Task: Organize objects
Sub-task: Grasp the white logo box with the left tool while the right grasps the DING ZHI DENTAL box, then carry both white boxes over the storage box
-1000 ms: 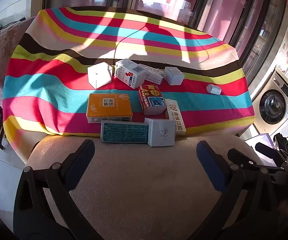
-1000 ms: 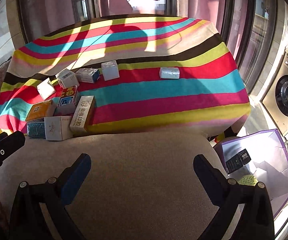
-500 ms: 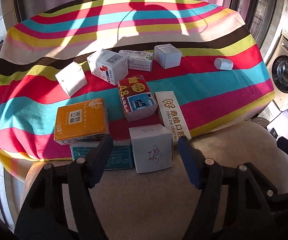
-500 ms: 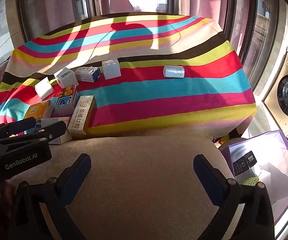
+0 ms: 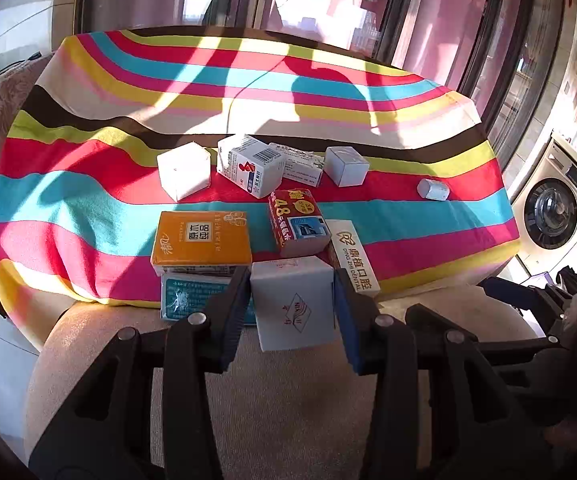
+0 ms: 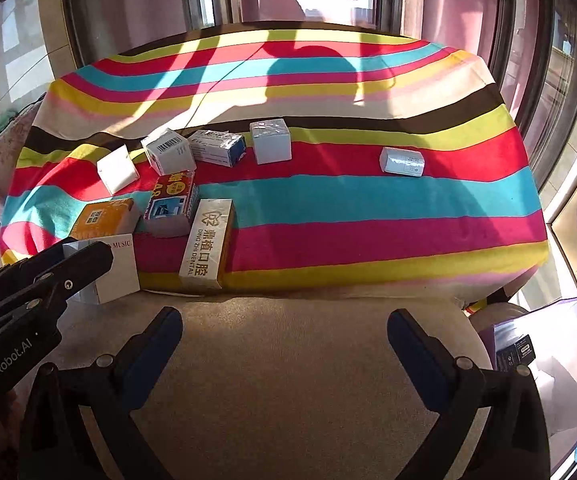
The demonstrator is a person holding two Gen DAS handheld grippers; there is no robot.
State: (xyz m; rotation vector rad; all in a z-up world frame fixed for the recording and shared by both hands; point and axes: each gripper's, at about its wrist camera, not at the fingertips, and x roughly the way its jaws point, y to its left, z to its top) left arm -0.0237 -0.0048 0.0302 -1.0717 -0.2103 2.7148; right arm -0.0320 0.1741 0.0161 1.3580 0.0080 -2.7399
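Looking over the striped cloth (image 5: 88, 208), we find the white box (image 5: 294, 304) at its near edge, beside the teal box (image 5: 192, 296). Our left gripper (image 5: 292, 312) has just closed its pads on that box's sides, while our right gripper (image 6: 284, 344) hangs wide open, holding nothing.

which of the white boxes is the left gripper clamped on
The white box with the red diamond logo, at the near edge of the striped cloth. The left gripper has just closed onto its sides; the other white boxes sit untouched farther back.
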